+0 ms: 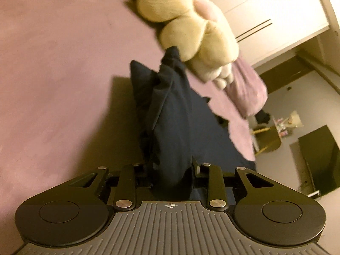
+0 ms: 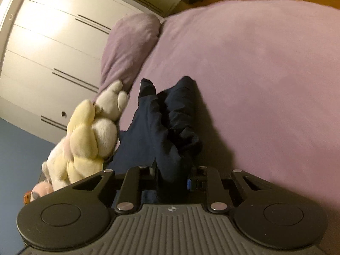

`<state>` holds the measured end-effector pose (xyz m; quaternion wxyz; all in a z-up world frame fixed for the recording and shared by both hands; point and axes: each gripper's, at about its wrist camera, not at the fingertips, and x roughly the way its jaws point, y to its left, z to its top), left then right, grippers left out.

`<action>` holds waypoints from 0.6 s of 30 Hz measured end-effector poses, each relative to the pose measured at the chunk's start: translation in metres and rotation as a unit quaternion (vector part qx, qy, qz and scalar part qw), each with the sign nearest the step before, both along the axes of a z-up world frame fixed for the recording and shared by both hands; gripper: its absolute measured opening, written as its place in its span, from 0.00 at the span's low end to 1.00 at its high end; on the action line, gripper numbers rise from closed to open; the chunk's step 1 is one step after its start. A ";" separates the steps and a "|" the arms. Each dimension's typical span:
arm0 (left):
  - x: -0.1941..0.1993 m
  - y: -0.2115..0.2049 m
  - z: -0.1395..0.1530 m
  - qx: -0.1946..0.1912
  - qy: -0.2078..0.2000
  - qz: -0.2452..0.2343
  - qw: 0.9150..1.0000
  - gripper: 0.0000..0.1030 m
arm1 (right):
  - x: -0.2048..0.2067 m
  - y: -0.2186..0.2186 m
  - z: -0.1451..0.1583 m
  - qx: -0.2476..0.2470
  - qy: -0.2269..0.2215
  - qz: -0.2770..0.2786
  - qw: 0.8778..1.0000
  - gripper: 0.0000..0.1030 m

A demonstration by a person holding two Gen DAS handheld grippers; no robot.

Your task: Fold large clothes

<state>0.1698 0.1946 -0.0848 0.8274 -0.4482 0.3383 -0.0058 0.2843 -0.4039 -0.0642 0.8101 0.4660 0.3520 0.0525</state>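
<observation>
A dark navy garment hangs bunched from my left gripper, which is shut on its upper edge; the fingertips are hidden in the cloth. The garment's lower end reaches down to the pink-purple bed. In the right wrist view the same navy garment hangs in folds from my right gripper, which is shut on another part of its edge. Both grippers hold the cloth up above the bed.
A cream plush toy lies on the bed next to the garment; it also shows in the right wrist view. A purple pillow lies beyond it. White wardrobe doors stand behind. Floor clutter lies past the bed edge.
</observation>
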 end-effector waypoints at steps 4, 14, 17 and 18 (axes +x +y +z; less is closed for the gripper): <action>-0.051 0.005 -0.016 0.017 0.054 0.025 0.998 0.45 | -0.079 0.007 0.002 -0.009 0.021 0.027 0.999 0.21; -0.034 -0.032 0.037 0.166 0.006 0.027 0.986 0.73 | -0.135 0.027 0.064 -0.246 -0.021 0.023 0.969 0.61; -0.007 -0.074 0.043 0.226 -0.004 -0.014 0.974 0.76 | -0.117 0.059 0.072 -0.291 -0.052 0.055 0.954 0.57; 0.001 -0.087 0.044 0.246 -0.007 -0.026 0.969 0.78 | -0.109 0.075 0.072 -0.308 -0.068 0.067 0.947 0.53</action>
